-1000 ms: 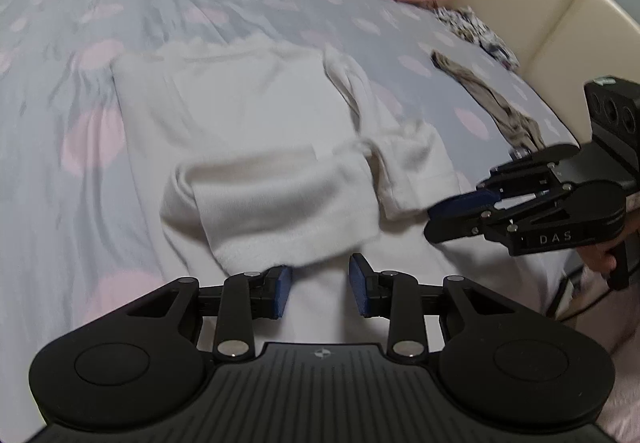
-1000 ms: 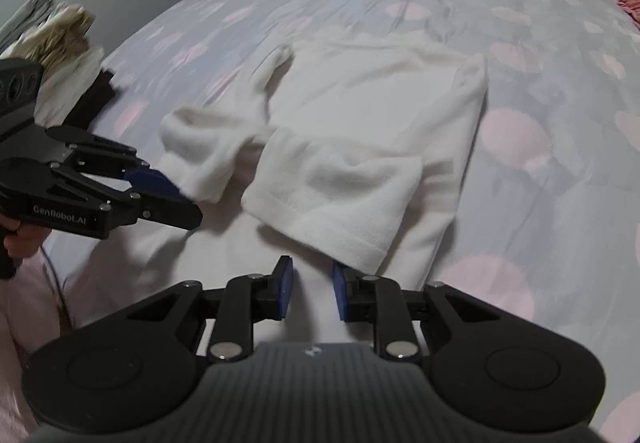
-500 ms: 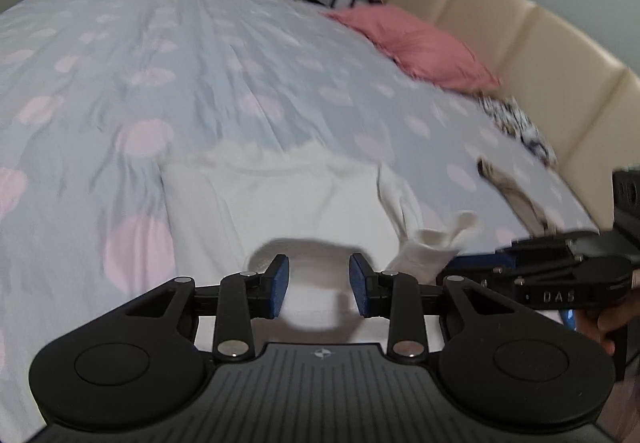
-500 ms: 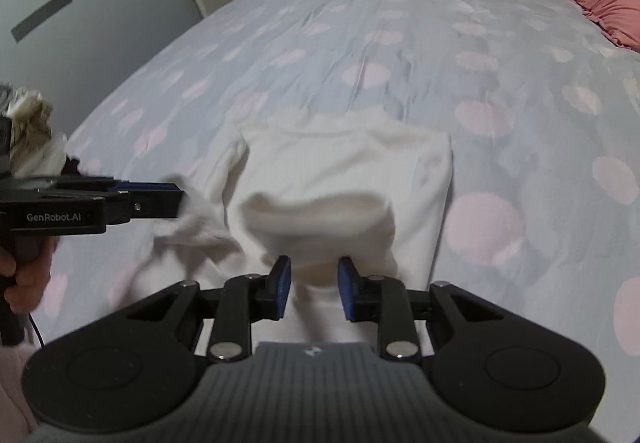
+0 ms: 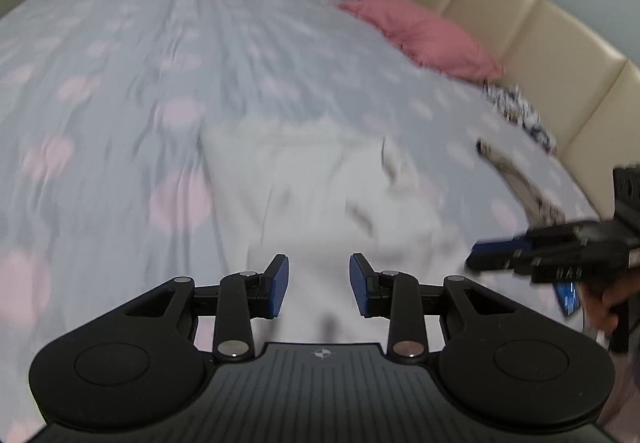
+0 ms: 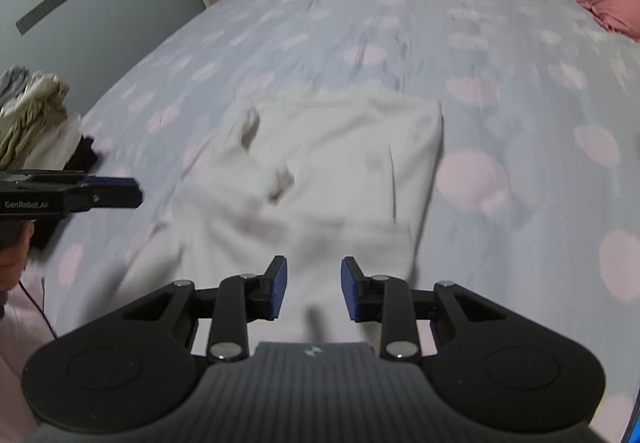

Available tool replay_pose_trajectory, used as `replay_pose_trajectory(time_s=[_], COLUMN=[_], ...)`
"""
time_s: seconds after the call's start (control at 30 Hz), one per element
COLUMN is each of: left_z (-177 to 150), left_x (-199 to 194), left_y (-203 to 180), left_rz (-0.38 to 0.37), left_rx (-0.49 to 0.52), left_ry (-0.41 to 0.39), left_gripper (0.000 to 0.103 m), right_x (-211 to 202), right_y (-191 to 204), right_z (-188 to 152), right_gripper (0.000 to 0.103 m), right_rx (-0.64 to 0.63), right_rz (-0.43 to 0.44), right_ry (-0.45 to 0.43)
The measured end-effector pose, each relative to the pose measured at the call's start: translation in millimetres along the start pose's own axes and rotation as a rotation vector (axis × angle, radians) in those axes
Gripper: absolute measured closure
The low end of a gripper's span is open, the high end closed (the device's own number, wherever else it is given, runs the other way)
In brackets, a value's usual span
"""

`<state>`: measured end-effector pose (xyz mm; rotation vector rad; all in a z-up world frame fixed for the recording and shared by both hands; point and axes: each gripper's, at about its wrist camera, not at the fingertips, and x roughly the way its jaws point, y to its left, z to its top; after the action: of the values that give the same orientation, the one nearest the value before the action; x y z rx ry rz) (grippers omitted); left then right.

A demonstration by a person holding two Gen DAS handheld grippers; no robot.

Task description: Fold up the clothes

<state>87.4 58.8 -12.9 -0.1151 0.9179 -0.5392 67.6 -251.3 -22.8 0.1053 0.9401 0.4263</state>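
A white top point(image 5: 320, 183) lies spread on the spotted bed sheet point(image 5: 120, 83), with a rumpled sleeve on its right side; both views are blurred by motion. My left gripper point(image 5: 318, 283) hovers open over the top's near edge, with nothing between its blue pads. In the right wrist view the same top point(image 6: 340, 163) lies ahead, its sleeve bunched on the left. My right gripper point(image 6: 310, 287) is open and empty above the near hem. The right gripper point(image 5: 480, 261) shows at the right of the left wrist view. The left gripper point(image 6: 132, 195) shows at the left of the right wrist view.
A pink pillow point(image 5: 424, 39) lies at the head of the bed by a beige padded headboard point(image 5: 540, 55). A patterned cloth point(image 5: 516, 111) and a brownish garment point(image 5: 520, 179) lie near it. A pile of clothes point(image 6: 32, 115) sits at the bed's left edge.
Both grippers have lifted back from the top and tilted up, so more of the bed shows. The right gripper's fingers stand a little wider apart. The views are now blurred.
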Motion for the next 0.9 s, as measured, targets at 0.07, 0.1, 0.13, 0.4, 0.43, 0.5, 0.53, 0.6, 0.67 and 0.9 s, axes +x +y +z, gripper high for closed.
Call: replay_pose_trajectory(time_s=[0.07,0.1,0.13,0.4,0.43,0.5,0.53,0.6,0.67,0.9], left_z=[-17,-25,-32,-66,-67,-68,-68,-71,-75,-84], left_x=[-5,-7,-8,-11,-9,-6,-4,-1,0,-8], left_y=[2,2,2,6,7,9,11,13,12,11], left_rz=[-0.01,-0.011,-0.013,-0.067,-0.068,-0.072,-0.076,-0.084,-0.086,-0.094], left_rx=[0.004,0.009,0.015,-0.002,-0.009,-0.029,-0.042,-0.061,-0.062,-0.054], left_ry=[0.043,0.056,0.067,0.092,0.093,0.098,0.106,0.133,0.157,0.162], left_gripper=[0.073,0.072,0.072,0.068,0.068,0.068,0.068,0.071,0.072,0.089], right_x=[-5,-8,-11,-19,-18,-13,-12,-9,-9,-15], right_y=[-3,-5,-6,-19,-21,-22,-21,-20,-20,-28], right_z=[-15,-22,-30,-71,-73,-73,-73,-73,-74,-76], right_gripper=[0.069,0.069,0.069,0.069,0.069,0.069,0.069,0.069,0.07,0.077], right_rx=[0.005,0.008,0.011,0.058,0.073,0.095,0.097,0.1,0.107,0.162], right_rz=[0.007,0.011,0.015,0.07,0.079,0.09,0.092,0.096,0.106,0.16], right_ry=[0.017,0.024,0.032,0.072,0.075,0.089,0.093,0.101,0.11,0.126])
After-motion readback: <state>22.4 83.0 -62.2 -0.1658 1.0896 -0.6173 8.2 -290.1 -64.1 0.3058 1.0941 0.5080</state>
